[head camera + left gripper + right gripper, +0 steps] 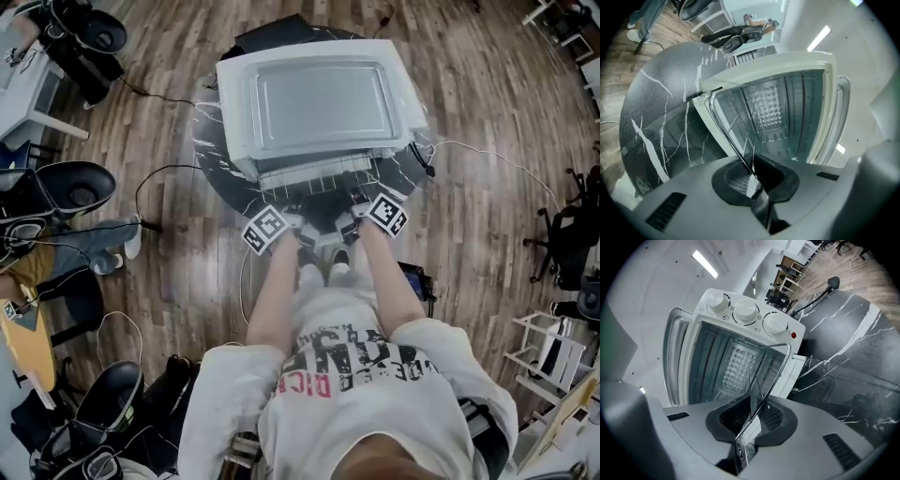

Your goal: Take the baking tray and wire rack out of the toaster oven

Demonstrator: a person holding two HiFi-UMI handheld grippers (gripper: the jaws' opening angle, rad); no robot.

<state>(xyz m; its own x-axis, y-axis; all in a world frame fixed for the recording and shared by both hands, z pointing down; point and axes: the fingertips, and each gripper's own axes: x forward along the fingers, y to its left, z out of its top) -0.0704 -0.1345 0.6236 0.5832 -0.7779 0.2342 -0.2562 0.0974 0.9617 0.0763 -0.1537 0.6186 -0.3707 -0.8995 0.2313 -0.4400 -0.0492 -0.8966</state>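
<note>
- The left gripper is seen pressed almost fully together, its pads nipped onto a thin rod at the near edge of the wire rack.
- The right gripper is clamped onto the same rack at the opposite near corner, where the rounded wire rim is caught between the pads.
- A shiny flat sheet is pinched there along with the rim; whether it is the baking tray cannot be told.
- From both sets of jaws, the rack is seen running straight ahead into the open mouth of the toaster oven, part in and part out.
- The oven door is dropped open beneath the rack.
- Three white knobs are lined up beside the cavity.
- The oven is carried on a round dark marble table, which is surrounded by wood floor.
</note>
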